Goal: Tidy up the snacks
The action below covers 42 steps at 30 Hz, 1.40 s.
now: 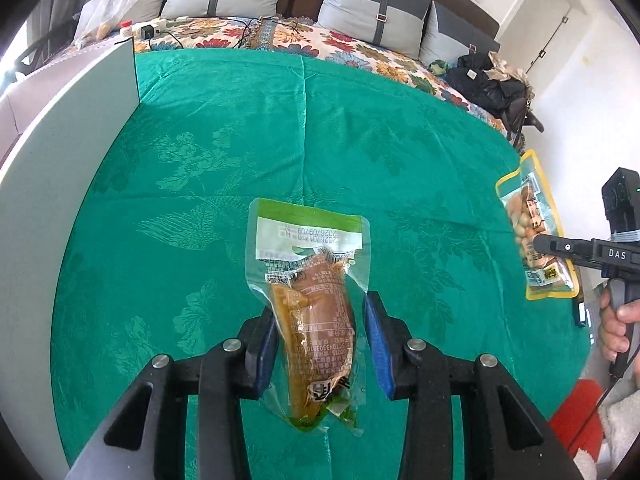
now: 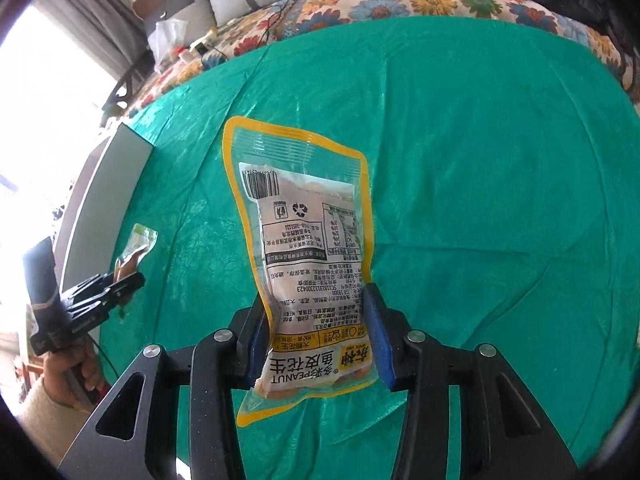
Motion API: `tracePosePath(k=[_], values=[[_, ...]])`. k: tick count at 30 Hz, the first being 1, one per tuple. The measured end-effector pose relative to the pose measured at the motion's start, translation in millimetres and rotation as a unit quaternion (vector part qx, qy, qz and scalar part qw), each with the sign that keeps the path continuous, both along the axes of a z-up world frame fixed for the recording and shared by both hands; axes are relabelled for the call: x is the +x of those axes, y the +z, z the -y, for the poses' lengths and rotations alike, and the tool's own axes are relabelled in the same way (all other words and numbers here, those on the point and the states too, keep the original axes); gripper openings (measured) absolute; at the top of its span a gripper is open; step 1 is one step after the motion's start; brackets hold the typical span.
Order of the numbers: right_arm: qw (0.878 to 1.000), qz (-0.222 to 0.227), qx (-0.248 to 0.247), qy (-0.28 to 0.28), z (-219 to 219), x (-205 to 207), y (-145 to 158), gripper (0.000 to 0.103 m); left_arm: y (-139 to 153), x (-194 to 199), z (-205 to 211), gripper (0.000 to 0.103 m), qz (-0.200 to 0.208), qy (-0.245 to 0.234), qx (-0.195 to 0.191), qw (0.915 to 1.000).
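Holding two snack packs over the green tablecloth [image 1: 200, 140] right now. My left gripper [image 1: 320, 344] straddles the green-topped pouch [image 1: 310, 280] with the brown snack inside; one pad looks pressed on it, the other shows a gap, so can't tell if it's really clamped. My right gripper [image 2: 316, 340] is pinched on the yellow-edged peanut bag [image 2: 304, 256], label up. White board [image 1: 68, 128] stands at the left edge.
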State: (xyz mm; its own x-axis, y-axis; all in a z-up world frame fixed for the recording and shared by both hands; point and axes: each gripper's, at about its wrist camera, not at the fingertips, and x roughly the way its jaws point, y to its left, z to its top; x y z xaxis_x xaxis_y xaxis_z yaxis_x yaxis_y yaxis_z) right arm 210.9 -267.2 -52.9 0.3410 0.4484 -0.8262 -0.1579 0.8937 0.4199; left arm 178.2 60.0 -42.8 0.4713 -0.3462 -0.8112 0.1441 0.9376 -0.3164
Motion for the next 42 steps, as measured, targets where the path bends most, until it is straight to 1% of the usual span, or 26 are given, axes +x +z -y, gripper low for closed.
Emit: tracePosePath(k=[4,6,8,10,12,16,18,21,24,27,28,30,32,33,34,35,37,39,40,42], values=[[0.996,-0.006,0.089,-0.023,-5,-17,8,0.046,32,-30,-14,0.039,0.023,0.003,-0.028,0.9993],[0.993,-0.010,0.118,-0.024,-12,-26,13,0.046,50,-44,-24,0.039,0.035,0.008,-0.044,0.9984],[0.991,-0.011,0.131,-0.016,-23,-32,21,0.046,69,-57,-36,0.039,0.049,0.016,-0.055,0.9971],[0.991,-0.007,0.132,0.001,-41,-37,32,0.046,89,-70,-53,0.039,0.066,0.026,-0.065,0.9954],[0.990,-0.002,0.136,0.021,-62,-42,45,0.046,111,-81,-77,0.039,0.085,0.042,-0.072,0.9929],[0.985,0.013,0.159,0.073,-125,-48,77,0.046,148,-102,-146,0.039,0.113,0.090,-0.074,0.9867],[0.979,0.018,0.175,0.101,-164,-49,94,0.046,160,-109,-185,0.039,0.122,0.120,-0.058,0.9835],[0.968,0.023,0.203,0.148,-232,-55,117,0.046,165,-117,-244,0.039,0.120,0.172,-0.024,0.9775],[0.956,0.022,0.218,0.194,-307,-63,133,0.046,153,-122,-296,0.039,0.099,0.218,0.004,0.9709],[0.951,0.030,0.199,0.235,-380,-68,139,0.046,132,-119,-329,0.040,0.074,0.247,0.027,0.9658],[0.950,0.034,0.188,0.247,-401,-71,137,0.046,124,-118,-335,0.042,0.066,0.251,0.039,0.9649],[0.950,0.041,0.164,0.263,-437,-73,126,0.048,106,-116,-340,0.053,0.047,0.262,0.069,0.9614],[0.954,0.056,0.125,0.266,-459,-79,108,0.071,92,-117,-342,0.066,0.037,0.280,0.103,0.9537],[0.956,0.060,0.105,0.268,-467,-79,98,0.087,88,-121,-340,0.070,0.037,0.287,0.115,0.9504],[0.958,0.059,0.082,0.268,-468,-82,88,0.086,87,-125,-339,0.079,0.039,0.294,0.124,0.9469],[0.959,0.058,0.064,0.269,-469,-83,81,0.086,86,-130,-338,0.084,0.044,0.300,0.130,0.9439],[0.961,0.072,0.033,0.264,-461,-83,74,0.086,91,-141,-331,0.086,0.063,0.308,0.143,0.9383],[0.961,0.104,0.004,0.254,-453,-84,77,0.086,100,-149,-321,0.091,0.081,0.315,0.163,0.9314],[0.960,0.126,-0.006,0.251,-454,-81,84,0.086,105,-153,-315,0.094,0.093,0.319,0.171,0.9276],[0.954,0.171,-0.022,0.246,-448,-81,95,0.086,121,-162,-303,0.101,0.120,0.332,0.187,0.9167]])
